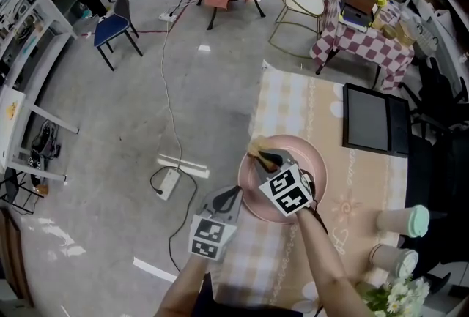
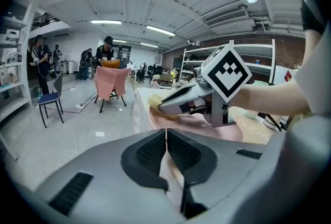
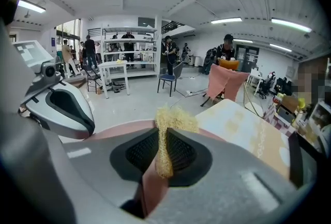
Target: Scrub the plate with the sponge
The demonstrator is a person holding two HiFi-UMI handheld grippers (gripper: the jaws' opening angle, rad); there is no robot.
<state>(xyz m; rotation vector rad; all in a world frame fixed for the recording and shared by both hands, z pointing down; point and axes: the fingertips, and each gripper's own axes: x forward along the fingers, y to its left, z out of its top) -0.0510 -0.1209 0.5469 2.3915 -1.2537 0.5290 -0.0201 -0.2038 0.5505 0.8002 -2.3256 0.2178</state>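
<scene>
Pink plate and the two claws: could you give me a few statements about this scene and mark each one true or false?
1. The right claw is clamped on a yellow fibrous sponge. True.
2. The round pink plate lies on the bare floor. False: it lies on a table with a beige checked tablecloth.
3. The left claw is wide open. False: its jaws are shut, apparently on the plate's rim.
4. A pale cup with a mint-green lid is on the same table. True.
</scene>
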